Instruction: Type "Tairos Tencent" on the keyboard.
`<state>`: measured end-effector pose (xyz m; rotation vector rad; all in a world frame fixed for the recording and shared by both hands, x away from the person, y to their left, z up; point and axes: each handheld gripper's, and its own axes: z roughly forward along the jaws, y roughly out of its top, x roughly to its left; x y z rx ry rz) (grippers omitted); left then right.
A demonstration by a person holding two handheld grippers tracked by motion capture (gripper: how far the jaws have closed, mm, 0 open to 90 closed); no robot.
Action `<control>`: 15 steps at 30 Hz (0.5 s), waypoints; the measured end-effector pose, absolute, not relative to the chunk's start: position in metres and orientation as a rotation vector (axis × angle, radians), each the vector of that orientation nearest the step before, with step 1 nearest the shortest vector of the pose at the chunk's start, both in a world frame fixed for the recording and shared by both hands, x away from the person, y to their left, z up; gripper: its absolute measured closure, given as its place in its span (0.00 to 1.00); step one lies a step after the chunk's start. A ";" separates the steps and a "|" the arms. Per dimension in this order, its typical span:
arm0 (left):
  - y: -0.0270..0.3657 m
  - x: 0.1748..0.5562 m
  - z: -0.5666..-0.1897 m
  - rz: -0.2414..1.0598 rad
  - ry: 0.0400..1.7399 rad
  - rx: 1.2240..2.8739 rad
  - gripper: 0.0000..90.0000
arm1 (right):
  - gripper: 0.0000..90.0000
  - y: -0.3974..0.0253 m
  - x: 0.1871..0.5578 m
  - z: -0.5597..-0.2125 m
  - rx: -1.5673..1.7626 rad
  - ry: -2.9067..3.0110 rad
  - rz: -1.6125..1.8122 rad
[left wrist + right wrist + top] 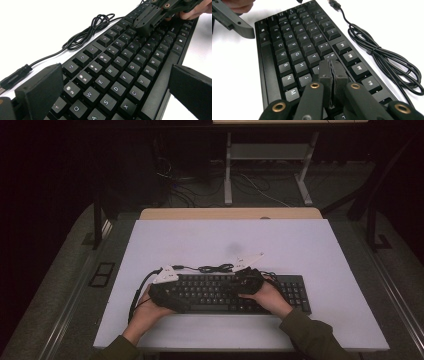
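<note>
A black keyboard [235,292] lies flat near the front of the white bench [300,245], its cable [382,52] curled just behind it. The right gripper [333,72] has its fingers pressed together, holding nothing, tips down on the middle keys (it looks like key pressing). The left gripper [167,292] hangs over the left end, fingers spread wide and empty. Next comes a soft, straight poke on one key.

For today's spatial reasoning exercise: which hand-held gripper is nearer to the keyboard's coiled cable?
Right. The right hand-held gripper sits over the keyboard's middle keys, just in front of the coiled cable. The left hand-held gripper is at the keyboard's left end, farther from the coil.
</note>
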<state>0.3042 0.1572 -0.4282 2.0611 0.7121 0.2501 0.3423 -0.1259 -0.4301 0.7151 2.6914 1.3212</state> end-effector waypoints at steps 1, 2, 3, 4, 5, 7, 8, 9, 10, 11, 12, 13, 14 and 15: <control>0.157 0.304 -0.428 0.250 0.712 2.061 0.00 | 0.95 -0.126 0.342 -0.430 0.714 2.688 1.328; 0.157 0.304 -0.428 0.251 0.712 2.062 0.00 | 0.93 -0.127 0.342 -0.429 0.715 2.684 1.332; 0.157 0.304 -0.428 0.251 0.712 2.062 0.00 | 0.91 -0.127 0.342 -0.429 0.719 2.684 1.334; 0.158 0.304 -0.428 0.252 0.712 2.062 0.00 | 0.88 -0.127 0.342 -0.429 0.721 2.681 1.338; 0.158 0.304 -0.428 0.252 0.712 2.062 0.00 | 0.86 -0.128 0.342 -0.428 0.721 2.680 1.344; 0.158 0.304 -0.428 0.251 0.714 2.063 0.00 | 0.80 -0.129 0.342 -0.428 0.724 2.674 1.352; 0.158 0.304 -0.428 0.252 0.714 2.063 0.00 | 0.78 -0.129 0.342 -0.428 0.728 2.674 1.356; 0.158 0.304 -0.428 0.252 0.714 2.064 0.00 | 0.76 -0.130 0.342 -0.428 0.728 2.674 1.364; 0.158 0.304 -0.428 0.253 0.714 2.064 0.00 | 0.72 -0.131 0.342 -0.428 0.728 2.670 1.368; 0.158 0.304 -0.428 0.252 0.714 2.062 0.00 | 0.68 -0.132 0.342 -0.428 0.730 2.663 1.373; 0.158 0.305 -0.428 0.252 0.715 2.063 0.00 | 0.65 -0.132 0.342 -0.427 0.738 2.657 1.379; 0.158 0.305 -0.428 0.251 0.715 2.064 0.00 | 0.61 -0.133 0.342 -0.427 0.738 2.656 1.382; 0.158 0.305 -0.428 0.250 0.715 2.065 0.00 | 0.56 -0.134 0.342 -0.427 0.745 2.645 1.391; 0.158 0.305 -0.428 0.250 0.716 2.065 0.00 | 0.53 -0.134 0.342 -0.427 0.754 2.638 1.396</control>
